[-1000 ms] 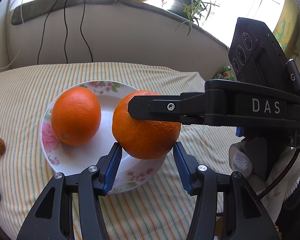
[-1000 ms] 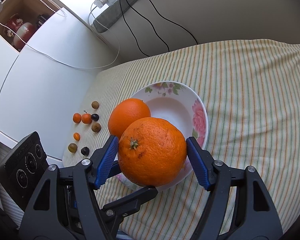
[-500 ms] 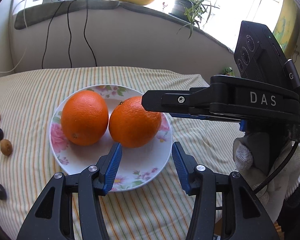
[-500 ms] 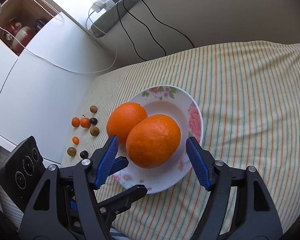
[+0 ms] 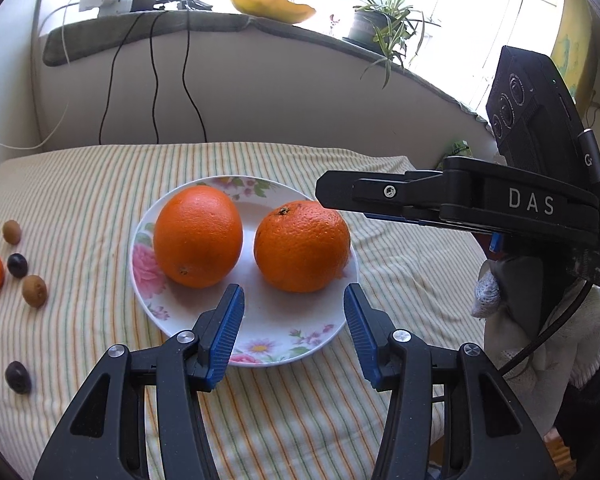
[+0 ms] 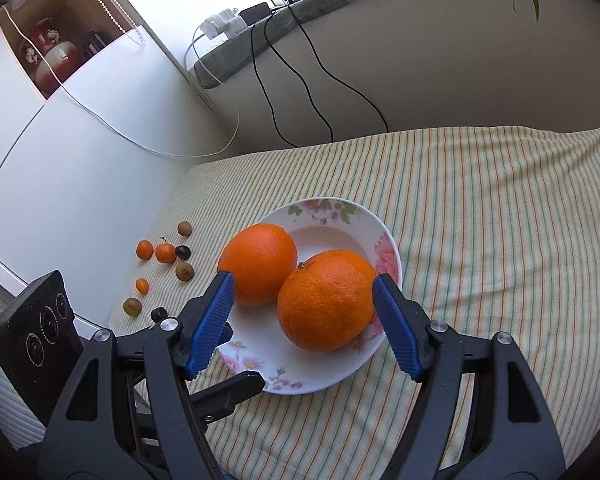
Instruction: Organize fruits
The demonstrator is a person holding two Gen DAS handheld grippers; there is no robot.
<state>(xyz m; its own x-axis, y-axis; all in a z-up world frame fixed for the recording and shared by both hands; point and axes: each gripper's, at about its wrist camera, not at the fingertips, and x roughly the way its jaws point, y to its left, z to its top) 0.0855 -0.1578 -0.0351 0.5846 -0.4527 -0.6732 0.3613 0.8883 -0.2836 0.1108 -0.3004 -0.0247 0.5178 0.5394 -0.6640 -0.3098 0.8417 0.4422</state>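
While two oranges sit side by side on the floral plate [image 5: 284,344], neither is gripped. The rougher orange [image 5: 302,246] lies on the plate's right half in the left wrist view, stem scar up, apart from the smoother orange [image 5: 198,236] on the left half. In the right wrist view the rough orange appears between the blue pads of the right gripper [image 6: 304,320], whose jaws stand spread wider than the fruit; the right pad [image 6: 396,332] looks very close to the peel, though whether it touches I cannot tell. The left gripper [image 5: 292,332] hangs over the plate's near rim with jaws spread and nothing between them. The plate rests on a striped cloth [image 5: 100,184]. To the left, well apart from the plate, lie small fruits [image 6: 172,268]: orange, brown and dark ones loosely scattered. Beyond the table runs a pale wall with hanging black cables [image 5: 156,80], and a potted plant [image 5: 376,28] stands on the sill.
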